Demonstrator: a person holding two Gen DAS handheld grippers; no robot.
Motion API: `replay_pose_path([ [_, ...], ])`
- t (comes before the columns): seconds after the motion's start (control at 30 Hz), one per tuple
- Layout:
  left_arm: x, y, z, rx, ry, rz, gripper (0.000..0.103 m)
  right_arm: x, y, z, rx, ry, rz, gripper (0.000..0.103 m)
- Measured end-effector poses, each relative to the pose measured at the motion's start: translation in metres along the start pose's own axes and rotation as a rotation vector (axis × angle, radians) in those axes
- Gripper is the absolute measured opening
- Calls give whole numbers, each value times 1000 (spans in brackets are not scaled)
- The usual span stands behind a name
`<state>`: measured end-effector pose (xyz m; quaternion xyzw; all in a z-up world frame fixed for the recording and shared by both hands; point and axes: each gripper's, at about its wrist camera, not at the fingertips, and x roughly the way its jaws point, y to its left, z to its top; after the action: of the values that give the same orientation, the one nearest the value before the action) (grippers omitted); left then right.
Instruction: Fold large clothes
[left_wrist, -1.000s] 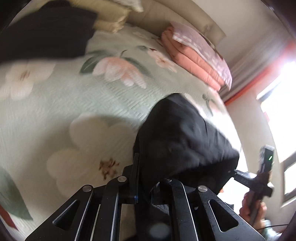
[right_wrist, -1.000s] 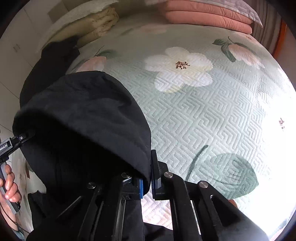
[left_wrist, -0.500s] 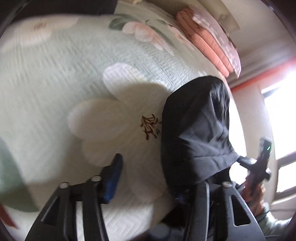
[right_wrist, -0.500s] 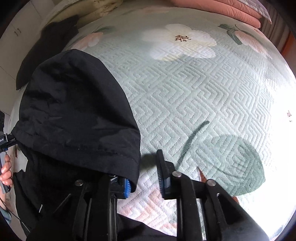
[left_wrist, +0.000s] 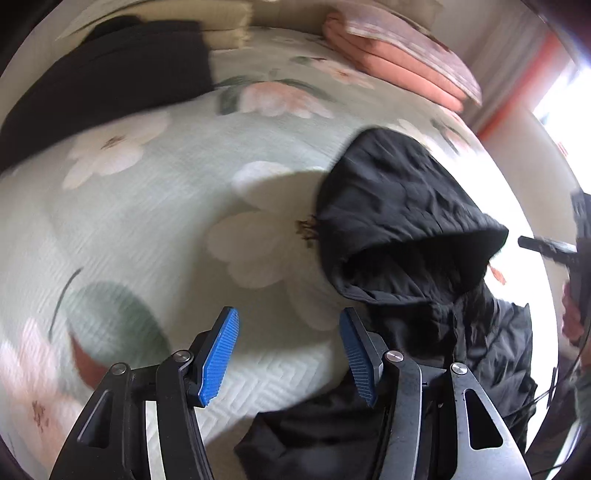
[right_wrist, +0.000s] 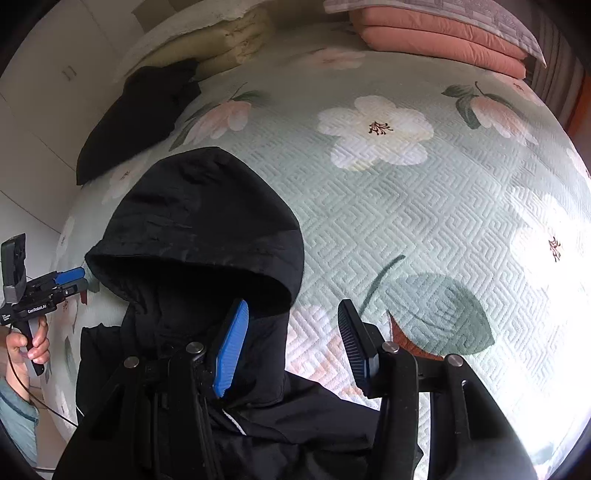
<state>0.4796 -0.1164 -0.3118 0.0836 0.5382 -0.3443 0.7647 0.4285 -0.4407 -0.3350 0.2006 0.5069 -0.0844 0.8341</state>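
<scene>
A black hooded jacket (right_wrist: 199, 229) lies on the floral bedspread (right_wrist: 406, 206), hood spread flat toward the middle of the bed, body hanging off the near edge. In the left wrist view the hood (left_wrist: 399, 206) lies right of my left gripper (left_wrist: 288, 350), which is open and empty over the bedspread (left_wrist: 147, 221). My right gripper (right_wrist: 291, 343) is open and empty, its left finger over the jacket's collar. The left gripper also shows in the right wrist view (right_wrist: 70, 280), just left of the hood.
A second black garment (right_wrist: 136, 118) lies at the far left of the bed, also seen in the left wrist view (left_wrist: 103, 81). Folded beige bedding (right_wrist: 229, 48) and a pink folded quilt (right_wrist: 439, 40) sit along the headboard.
Both grippers opened and let go of the hood, which dropped flat onto the bed. Both grippers pulled back from it.
</scene>
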Motion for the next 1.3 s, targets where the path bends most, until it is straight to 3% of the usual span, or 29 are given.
replay_pose_path([
  [0.17, -51, -27, 30, 11, -159, -157, 59, -6, 31, 25, -68, -46, 33, 53],
  [0.23, -53, -50, 52, 40, -198, -217, 62, -2, 49, 39, -115, -64, 38, 53],
  [0.3, -38, -72, 71, 42, -188, -254, 64, 12, 65, 52, -156, -60, 47, 53],
  [0.4, 17, -98, 87, 105, -116, -174, 64, 44, 81, 59, -198, -18, 53, 53],
  [0.53, 102, -98, 60, 158, 138, -78, 63, 100, 83, 44, -260, 107, -2, 53],
  [0.57, 111, -96, 50, 164, 164, -73, 64, 113, 80, 37, -267, 143, -13, 53],
  [0.63, 112, -85, 31, 153, 115, -99, 64, 132, 70, 21, -264, 174, -25, 52],
  [0.7, 111, -76, 29, 114, 96, -130, 64, 132, 62, 16, -235, 135, 12, 51],
  [0.87, 88, -82, 29, 146, 71, -114, 64, 110, 65, 33, -203, 127, 42, 53],
  [0.97, 57, -86, 37, 170, 16, -190, 64, 78, 71, 55, -176, 35, 129, 53],
  [1.07, 44, -87, 49, 159, -33, -200, 65, 74, 86, 84, -171, -34, 162, 53],
  [1.13, 60, -87, 53, 150, 3, -172, 65, 95, 101, 105, -186, -30, 146, 53],
  [1.2, 84, -84, 52, 141, 64, -148, 65, 129, 108, 121, -164, 40, 149, 53],
  [1.3, 103, -86, 42, 152, 83, -134, 64, 181, 102, 134, -125, 140, 83, 51],
])
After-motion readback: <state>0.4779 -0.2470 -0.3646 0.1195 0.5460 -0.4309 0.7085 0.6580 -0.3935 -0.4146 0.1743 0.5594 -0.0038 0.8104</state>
